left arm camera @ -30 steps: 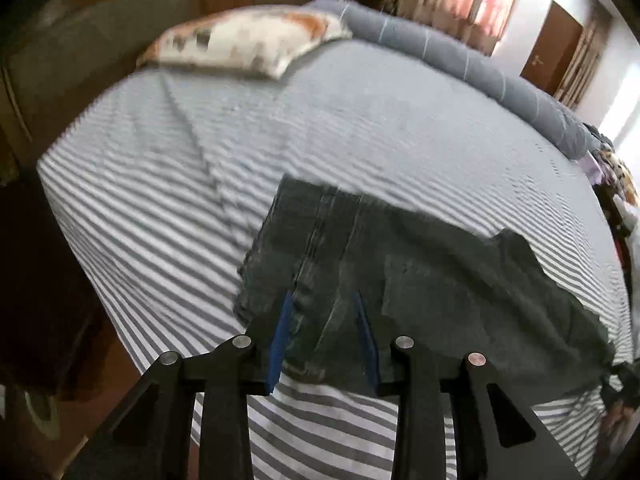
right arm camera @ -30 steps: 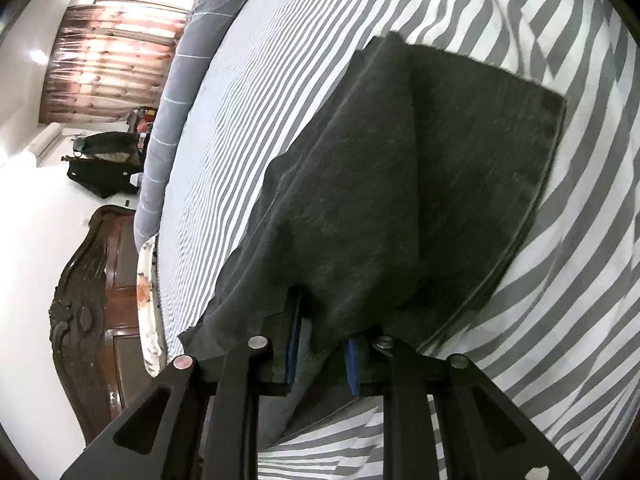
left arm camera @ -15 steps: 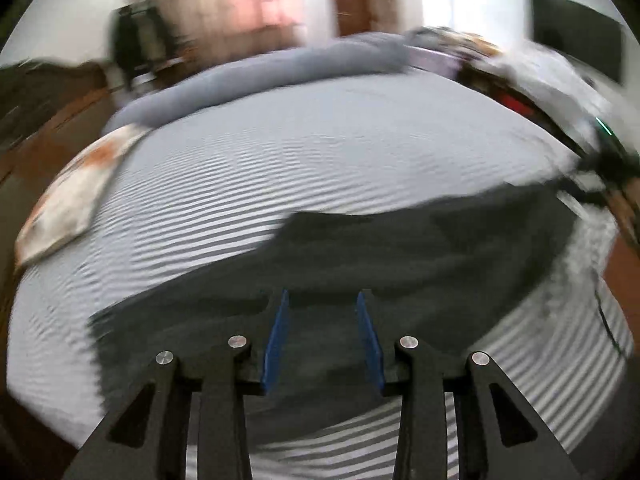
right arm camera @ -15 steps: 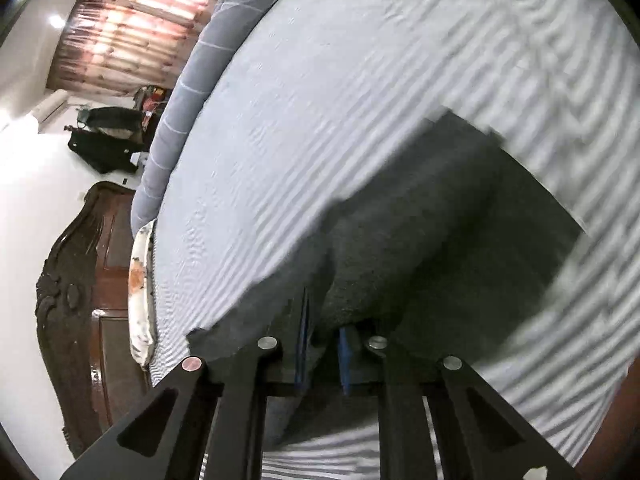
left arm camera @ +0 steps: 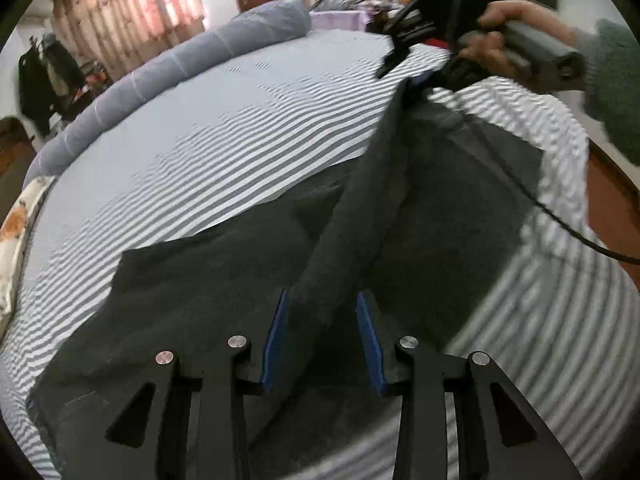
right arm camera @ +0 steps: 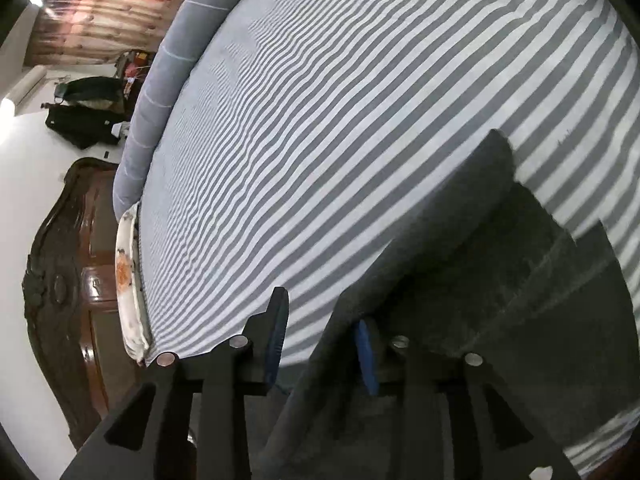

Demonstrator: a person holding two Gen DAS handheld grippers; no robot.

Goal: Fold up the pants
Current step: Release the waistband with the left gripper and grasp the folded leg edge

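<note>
A: Where do we have the pants (left arm camera: 208,300) right now?

B: They lie dark and mostly flat across the striped bed sheet (left arm camera: 248,128), near the edge of the bed closest to us; one long fold of them rises off the bed as a ridge that runs from our left claw (left arm camera: 322,340) up to our right claw (left arm camera: 420,76).

A: And how do we hold them on the left?

B: The left claw's blue pads (left arm camera: 276,336) stand well apart; the raised fold passes between them, touching the left pad or nearly so, with a clear gap to the right one; we are not pinching anything there.

A: And on the right?

B: From the right wrist view the right claw (right arm camera: 320,340) is also spread; the edge of the pants (right arm camera: 460,288) drapes over the right-hand finger, while the left finger stands bare over the sheet (right arm camera: 360,100); whether any cloth is truly gripped there we cannot tell, since the fabric covers that pad and the left view is blurred at that spot.

A: What else do we see?

B: A long grey bolster (left arm camera: 168,80) lies along the far side of the bed; a patterned pillow (right arm camera: 128,264) sits at the head, beside the dark wooden headboard (right arm camera: 68,280); a black cable (left arm camera: 560,220) trails from our right hand (left arm camera: 500,36) across the pants.
</note>
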